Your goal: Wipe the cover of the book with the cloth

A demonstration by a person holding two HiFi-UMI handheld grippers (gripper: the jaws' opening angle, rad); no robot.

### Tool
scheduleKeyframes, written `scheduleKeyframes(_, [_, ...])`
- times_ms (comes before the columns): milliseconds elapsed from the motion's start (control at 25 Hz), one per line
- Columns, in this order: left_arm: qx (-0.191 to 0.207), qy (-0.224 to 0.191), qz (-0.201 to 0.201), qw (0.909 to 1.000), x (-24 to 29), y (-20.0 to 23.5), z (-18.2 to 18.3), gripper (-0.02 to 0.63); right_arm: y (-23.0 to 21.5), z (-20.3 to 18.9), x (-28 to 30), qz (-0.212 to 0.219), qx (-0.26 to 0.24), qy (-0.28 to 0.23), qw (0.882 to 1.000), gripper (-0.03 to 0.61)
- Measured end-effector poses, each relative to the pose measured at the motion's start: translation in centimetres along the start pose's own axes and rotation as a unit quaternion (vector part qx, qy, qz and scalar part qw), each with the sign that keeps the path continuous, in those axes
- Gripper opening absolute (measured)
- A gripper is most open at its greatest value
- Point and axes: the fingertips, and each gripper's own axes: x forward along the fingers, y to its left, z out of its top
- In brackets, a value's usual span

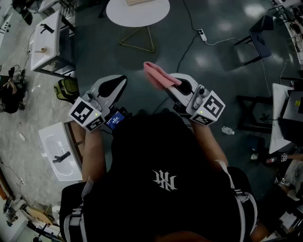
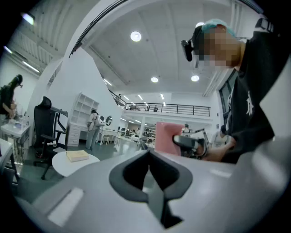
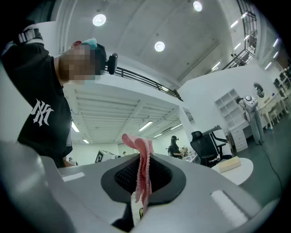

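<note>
The cloth [image 1: 158, 75] is pink, ribbed and bunched into a narrow strip, pinched between the closed jaws of the right gripper [image 1: 177, 84]; its free end sticks out past them, well short of the round white table [image 1: 118, 14]. The book [image 1: 139, 2], pale tan and closed, lies flat on that table

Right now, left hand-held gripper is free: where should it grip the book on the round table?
Probably its near edge, coming in level from the side: the book lies flat on the table, so only its thickness fits between jaws. The left hand-held gripper is shut; open it first.
</note>
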Motion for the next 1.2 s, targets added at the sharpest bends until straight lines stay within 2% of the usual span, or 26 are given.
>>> scheduleKeyframes(360, [-0.003,-0.001,-0.026,0.9997,-0.4,-0.2,-0.7,0.003,-1.5,-1.0,-0.5,-0.049,-0.013,0.018,0.999,0.012])
scheduleKeyframes(560, [-0.005,0.001,-0.036,0.9993,-1.2,0.2,-0.8,0.003,-2.1,-0.7,-0.7,-0.096,-0.03,0.009,0.995,0.015])
scheduleKeyframes(720, [-0.018,-0.004,-0.045,0.9988,-1.8,1.2,-0.7,0.003,-2.3,-0.5,-1.2,-0.117,-0.028,0.006,0.993,0.015])
scheduleKeyframes(1000, [-0.027,0.006,-0.082,0.9963,-0.7,0.5,-1.0,0.003,-1.1,-0.9,-2.0,-0.122,-0.025,0.021,0.992,0.015])
scheduleKeyframes(1200, [-0.032,0.021,-0.096,0.9946,0.5,0.6,-0.8,0.003,-2.0,-0.5,-1.8,-0.122,-0.018,0.023,0.992,0.015])
